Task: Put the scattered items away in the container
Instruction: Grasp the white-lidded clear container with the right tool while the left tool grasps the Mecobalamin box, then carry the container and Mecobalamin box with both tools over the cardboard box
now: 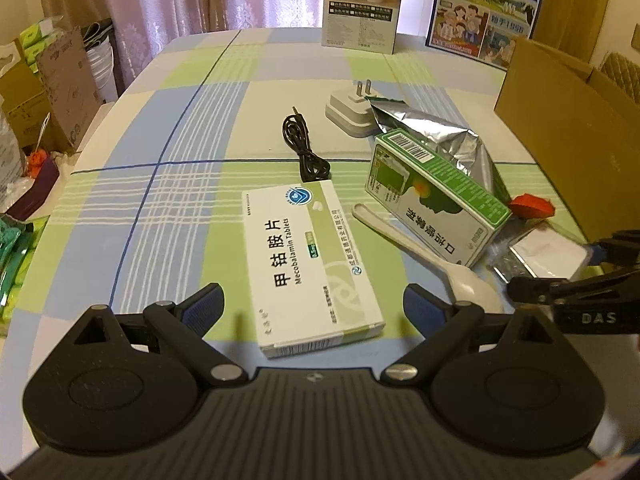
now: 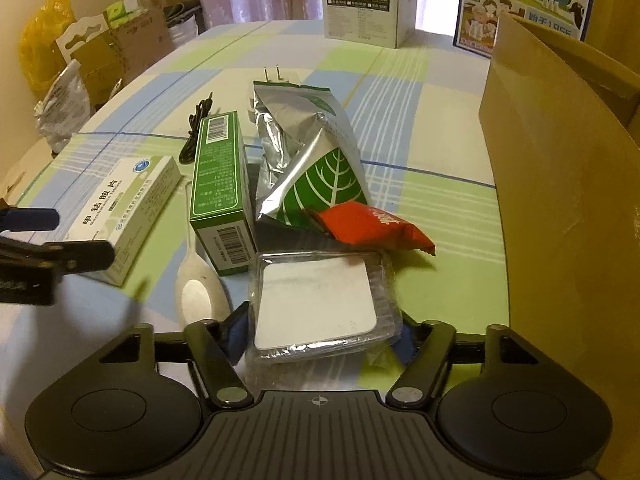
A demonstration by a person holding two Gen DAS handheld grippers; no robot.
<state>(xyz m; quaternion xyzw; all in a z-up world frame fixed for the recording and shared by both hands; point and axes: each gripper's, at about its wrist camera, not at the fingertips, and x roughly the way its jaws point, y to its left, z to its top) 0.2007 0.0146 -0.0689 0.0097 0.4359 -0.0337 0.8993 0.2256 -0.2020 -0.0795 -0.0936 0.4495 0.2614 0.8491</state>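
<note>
My left gripper (image 1: 314, 304) stands open, low over the table. A white tablet box (image 1: 312, 264) lies between its blue pads without touching them. My right gripper (image 2: 322, 336) is closed on the sides of a clear plastic pack (image 2: 320, 304) holding a white square, at the table's near edge. Beyond it lie a red packet (image 2: 372, 228), a foil leaf-print bag (image 2: 304, 152), a green box (image 2: 222, 184), a white spoon (image 2: 198, 292), a black cable (image 1: 304, 148) and a white plug adapter (image 1: 352, 112). The open cardboard box (image 2: 560, 200) stands at the right.
A white product box (image 1: 362, 4) and a blue milk carton case (image 1: 484, 8) stand at the table's far edge. Cardboard and bags (image 1: 40, 100) crowd the floor left of the table. The checked tablecloth (image 1: 180, 140) is bare on the left.
</note>
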